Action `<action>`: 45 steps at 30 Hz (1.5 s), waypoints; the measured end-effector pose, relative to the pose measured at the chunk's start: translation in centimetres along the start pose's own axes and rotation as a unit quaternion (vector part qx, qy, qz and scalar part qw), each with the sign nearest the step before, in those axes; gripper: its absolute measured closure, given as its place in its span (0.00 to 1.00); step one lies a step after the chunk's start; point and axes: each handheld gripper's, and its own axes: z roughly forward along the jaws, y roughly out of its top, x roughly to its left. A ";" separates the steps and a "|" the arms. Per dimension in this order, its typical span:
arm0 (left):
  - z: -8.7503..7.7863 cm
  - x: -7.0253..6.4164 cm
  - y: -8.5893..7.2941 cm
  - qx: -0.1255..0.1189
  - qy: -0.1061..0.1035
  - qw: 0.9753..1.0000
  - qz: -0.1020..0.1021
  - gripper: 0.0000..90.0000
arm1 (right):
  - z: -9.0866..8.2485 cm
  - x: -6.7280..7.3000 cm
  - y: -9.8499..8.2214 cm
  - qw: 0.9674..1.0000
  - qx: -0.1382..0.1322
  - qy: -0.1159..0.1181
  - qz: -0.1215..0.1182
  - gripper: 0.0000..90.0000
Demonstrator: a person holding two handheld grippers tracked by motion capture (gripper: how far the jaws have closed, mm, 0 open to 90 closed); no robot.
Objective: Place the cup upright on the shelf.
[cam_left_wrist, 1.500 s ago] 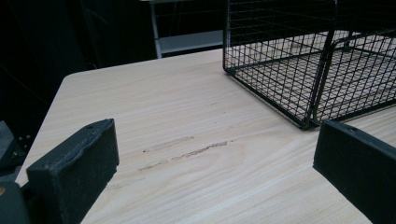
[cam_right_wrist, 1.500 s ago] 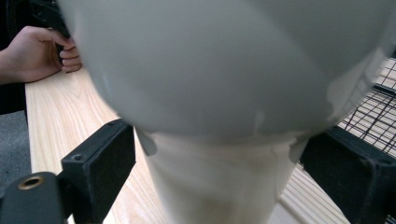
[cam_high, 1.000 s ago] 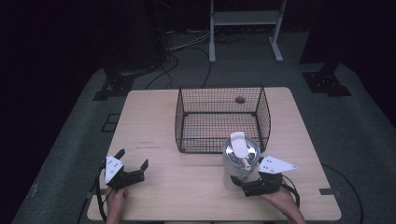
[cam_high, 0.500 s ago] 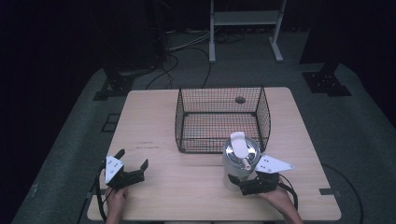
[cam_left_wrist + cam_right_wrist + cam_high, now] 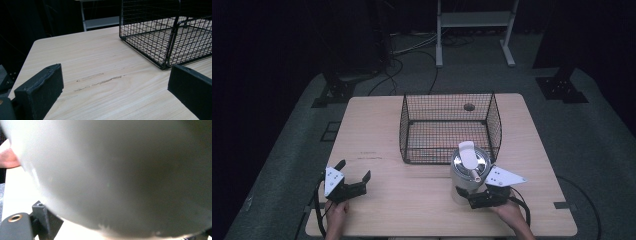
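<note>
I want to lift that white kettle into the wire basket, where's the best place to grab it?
Probably the handle of the white kettle, which juts toward the person's side where the right gripper sits. Come from that near side; the round body looks too wide, and the wire basket blocks the far side.

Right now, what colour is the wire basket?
Black wire basket, clearest in the left gripper view.

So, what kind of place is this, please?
Probably a lab or studio set up for recording, not a home. A bare wooden table stands on grey carpet among loose floor cables and dark equipment stands; on it sit a wire basket and a white kettle.
</note>
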 end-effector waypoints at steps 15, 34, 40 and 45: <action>0.0 0.1 0.0 -0.001 0.000 1.000 0.000 0.00 | -0.3 -0.1 0.2 1.000 -0.012 0.005 -0.001 0.11; 0.0 0.1 0.0 -0.001 0.001 1.000 -0.002 0.00 | -1.1 -1.4 5.1 1.000 -0.029 0.001 -0.007 0.10; 0.0 0.1 0.0 0.000 0.000 1.000 -0.002 0.00 | -0.7 -1.7 7.9 0.999 -0.037 0.015 -0.015 0.10; 0.0 0.1 0.0 0.000 0.000 1.000 -0.001 0.00 | -0.3 -1.9 9.8 0.999 -0.040 0.018 -0.021 0.10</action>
